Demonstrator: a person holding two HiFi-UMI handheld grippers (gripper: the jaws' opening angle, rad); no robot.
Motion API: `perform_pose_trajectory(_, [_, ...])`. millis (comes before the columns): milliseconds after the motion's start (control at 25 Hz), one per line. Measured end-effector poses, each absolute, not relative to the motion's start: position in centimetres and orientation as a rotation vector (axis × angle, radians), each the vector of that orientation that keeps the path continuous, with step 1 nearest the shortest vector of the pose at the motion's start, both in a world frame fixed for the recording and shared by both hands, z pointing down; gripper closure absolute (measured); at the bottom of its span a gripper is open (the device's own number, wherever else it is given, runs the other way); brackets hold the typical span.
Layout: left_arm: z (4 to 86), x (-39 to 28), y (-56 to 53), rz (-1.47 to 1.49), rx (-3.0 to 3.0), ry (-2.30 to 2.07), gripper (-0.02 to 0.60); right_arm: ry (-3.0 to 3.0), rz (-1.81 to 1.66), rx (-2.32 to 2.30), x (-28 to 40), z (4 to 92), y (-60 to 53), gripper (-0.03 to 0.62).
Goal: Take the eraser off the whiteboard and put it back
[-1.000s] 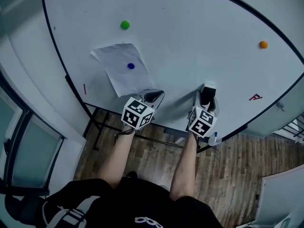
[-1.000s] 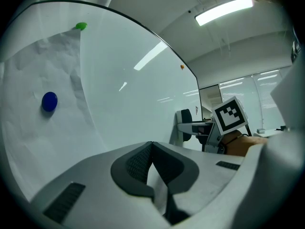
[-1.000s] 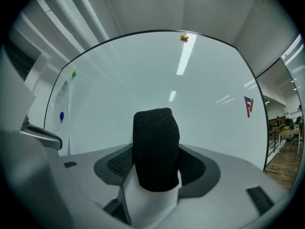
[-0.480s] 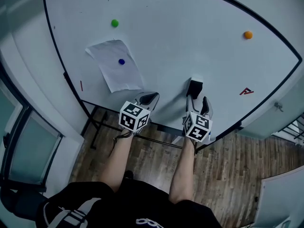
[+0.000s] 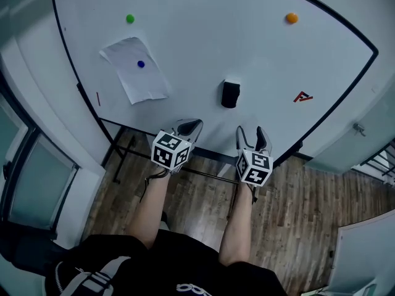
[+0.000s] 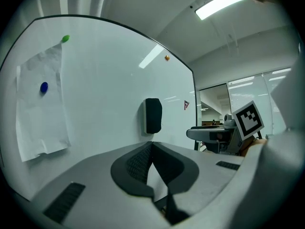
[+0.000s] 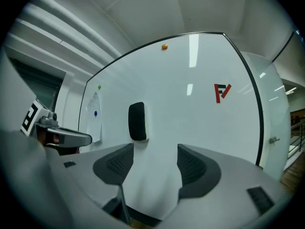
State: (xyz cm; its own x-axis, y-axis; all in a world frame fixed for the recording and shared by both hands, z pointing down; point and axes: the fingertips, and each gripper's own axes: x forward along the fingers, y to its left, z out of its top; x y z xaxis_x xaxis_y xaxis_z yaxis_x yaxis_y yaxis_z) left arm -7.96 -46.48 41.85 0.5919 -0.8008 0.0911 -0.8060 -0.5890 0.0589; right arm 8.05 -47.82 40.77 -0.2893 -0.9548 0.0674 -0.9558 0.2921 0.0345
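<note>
Both grippers have backed away from the big white whiteboard (image 5: 203, 36) since a second ago. The small black block eraser (image 5: 230, 94) was at the right gripper's tips then. Now it sticks to the board all by itself. The grey right gripper (image 5: 251, 134) sits at 5 o'clock from the eraser, apart from it. Its jaws have just been opening and now stand spread wide, with nothing between them. The grey left gripper (image 5: 190, 128) is at 7 o'clock from the eraser, and its jaws are pressed together on nothing. A white paper sheet (image 5: 134, 73) hangs at 10 o'clock from the eraser, under a round blue magnet (image 5: 141, 64). A red mark (image 5: 302, 97) is at 3 o'clock from the eraser. A round orange magnet (image 5: 291, 18) is at 1 o'clock.
</note>
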Motion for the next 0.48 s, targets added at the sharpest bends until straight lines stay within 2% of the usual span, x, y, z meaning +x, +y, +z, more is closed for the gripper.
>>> perform_pose_trajectory(320, [43.0,-3.4,-42.4,0.12,2.711,-1.39,0.561,-2.499,0.056,1.729,12.5,42.9,-43.0,0.315])
perform_pose_trajectory(480, [43.2,-1.5,-40.1,0.121,2.703,-1.399,0.561,-2.486,0.099,1.707,14.9,44.7,-40.6,0.36])
